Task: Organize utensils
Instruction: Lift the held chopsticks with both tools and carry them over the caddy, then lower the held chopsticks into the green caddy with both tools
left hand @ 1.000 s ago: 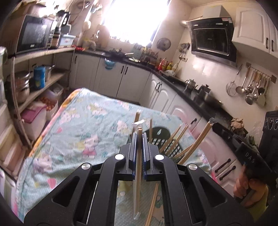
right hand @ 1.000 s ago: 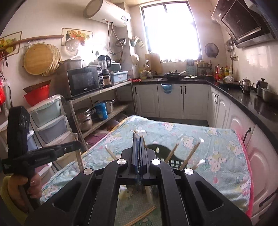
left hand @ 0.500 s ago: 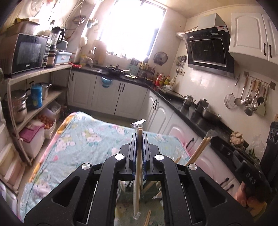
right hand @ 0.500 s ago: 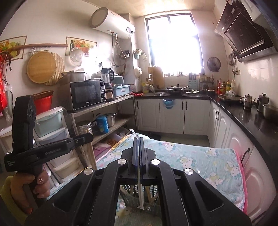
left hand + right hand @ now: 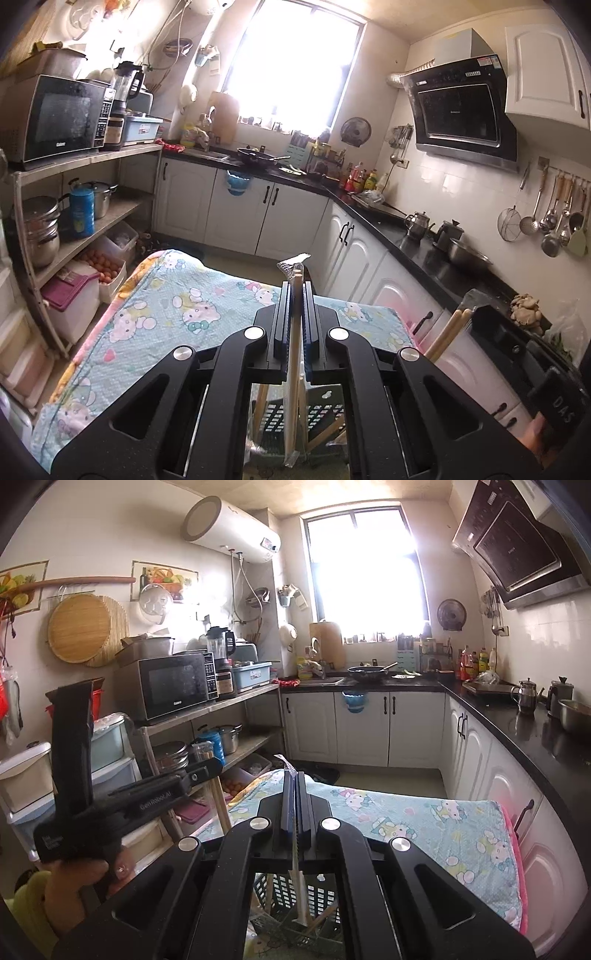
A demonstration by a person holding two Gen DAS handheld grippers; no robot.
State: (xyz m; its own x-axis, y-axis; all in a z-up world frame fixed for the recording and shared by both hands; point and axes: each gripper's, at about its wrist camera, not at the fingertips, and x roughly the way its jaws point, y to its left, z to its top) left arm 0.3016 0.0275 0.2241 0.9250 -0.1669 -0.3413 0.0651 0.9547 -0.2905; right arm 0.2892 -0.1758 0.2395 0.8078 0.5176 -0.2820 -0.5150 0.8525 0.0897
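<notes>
- Left gripper (image 5: 294,291): jaws narrow, clamped on wrapped chopsticks (image 5: 293,369) at lower centre of frame, above the basket (image 5: 321,413).
- Right gripper (image 5: 293,786): jaws narrow, pinching a thin wrapped utensil (image 5: 299,897).
- Advice: lower each item upright into a basket compartment before letting go.
- Chopsticks: pale wood, clear sleeve.

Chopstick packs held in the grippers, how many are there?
2. One wrapped pack is clamped in the left gripper, another in the right gripper; more in the basket may be hidden.
</notes>
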